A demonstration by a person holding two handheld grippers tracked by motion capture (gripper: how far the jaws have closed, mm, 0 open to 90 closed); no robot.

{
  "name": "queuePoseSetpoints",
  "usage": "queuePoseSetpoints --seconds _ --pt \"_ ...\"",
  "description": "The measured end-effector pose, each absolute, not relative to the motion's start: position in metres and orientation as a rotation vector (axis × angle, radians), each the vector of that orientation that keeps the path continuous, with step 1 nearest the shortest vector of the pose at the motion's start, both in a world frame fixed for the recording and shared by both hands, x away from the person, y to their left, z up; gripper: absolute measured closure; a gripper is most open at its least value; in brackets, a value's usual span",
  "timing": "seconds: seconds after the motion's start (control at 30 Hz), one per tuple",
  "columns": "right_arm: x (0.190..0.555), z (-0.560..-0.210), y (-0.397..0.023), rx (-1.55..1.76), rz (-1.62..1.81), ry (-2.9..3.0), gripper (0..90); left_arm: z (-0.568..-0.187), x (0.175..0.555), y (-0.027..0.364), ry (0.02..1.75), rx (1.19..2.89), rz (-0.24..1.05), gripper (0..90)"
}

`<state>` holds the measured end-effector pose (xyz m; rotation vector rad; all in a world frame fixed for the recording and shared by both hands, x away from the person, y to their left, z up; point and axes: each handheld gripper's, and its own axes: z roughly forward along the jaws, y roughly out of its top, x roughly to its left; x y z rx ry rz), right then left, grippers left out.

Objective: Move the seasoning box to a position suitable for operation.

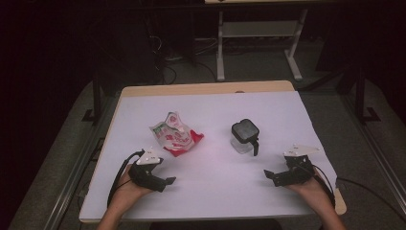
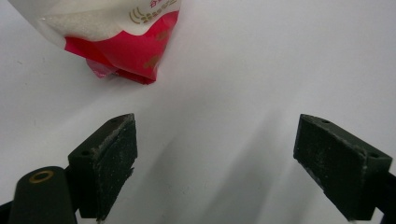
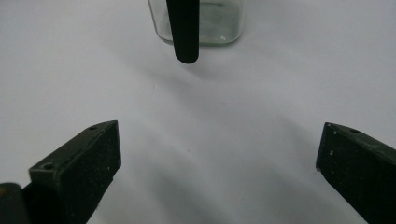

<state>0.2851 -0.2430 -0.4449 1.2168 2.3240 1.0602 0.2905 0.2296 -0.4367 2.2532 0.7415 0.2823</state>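
Observation:
A crumpled white and red food bag [image 1: 174,134] lies left of the table's middle; its red lower corner [image 2: 135,51] reaches into the top of the left gripper view. A clear square jar [image 1: 244,136] with a black lid and a black handle stands right of the middle; the jar's base [image 3: 201,23] and its hanging handle [image 3: 185,32] appear in the right gripper view. My left gripper [image 1: 165,181] rests near the front left, open and empty, a short way from the bag. My right gripper [image 1: 270,175] sits at the front right, open and empty, short of the jar.
A white sheet [image 1: 210,163] covers the wooden table [image 1: 206,87], whose edge shows at the back. Beyond it are a dark floor, cables and the white legs of another desk [image 1: 220,48]. Bare sheet lies between the two grippers.

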Motion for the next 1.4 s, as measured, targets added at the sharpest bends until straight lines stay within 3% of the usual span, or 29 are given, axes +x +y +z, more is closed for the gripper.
queuePoseSetpoints --seconds 0.33,1.4 --pt "0.289 -0.440 -0.240 1.270 1.024 2.347 0.0 -0.437 0.290 0.234 0.753 2.233 0.290 13.0" --pt "0.331 -0.370 -0.198 1.206 0.920 2.431 0.0 -0.435 0.287 0.237 0.716 2.230 0.292 13.0"
